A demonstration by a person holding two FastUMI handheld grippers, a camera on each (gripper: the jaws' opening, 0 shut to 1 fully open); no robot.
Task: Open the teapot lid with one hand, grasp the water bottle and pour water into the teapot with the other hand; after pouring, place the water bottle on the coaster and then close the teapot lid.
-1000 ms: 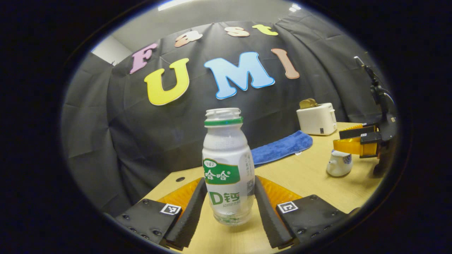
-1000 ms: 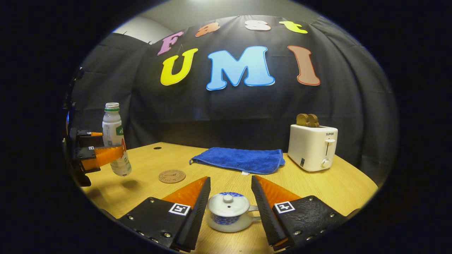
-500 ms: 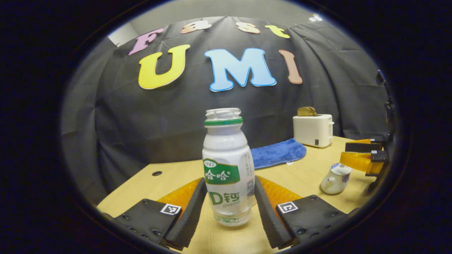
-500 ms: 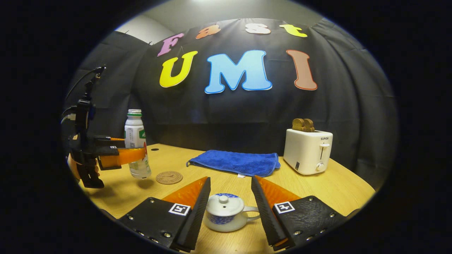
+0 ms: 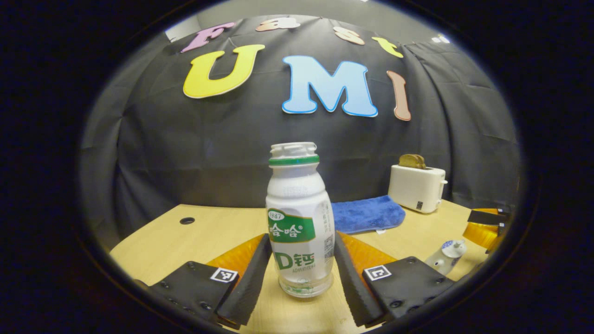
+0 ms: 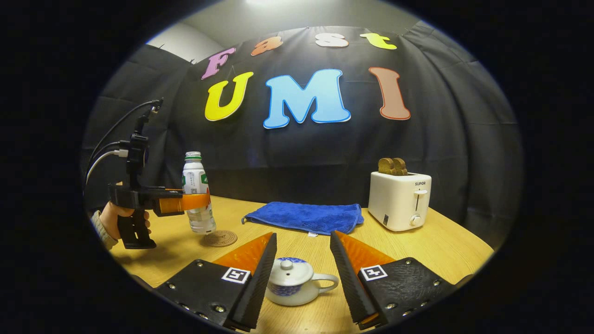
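Left gripper (image 5: pixel 299 260) clamped on water bottle (image 5: pixel 298 218), upright, uncapped, held just above coaster (image 6: pixel 219 238). Right gripper (image 6: pixel 301 266) spread wide, straddling lidded teapot (image 6: pixel 292 287) without touching. Toaster (image 6: pixel 400 200) at 2 o'clock from teapot. Best lowered straight, base centred on coaster, before letting go.

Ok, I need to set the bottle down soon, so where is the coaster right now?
In the right gripper view the coaster lies on the table at left, just under the water bottle, left of the blue towel.
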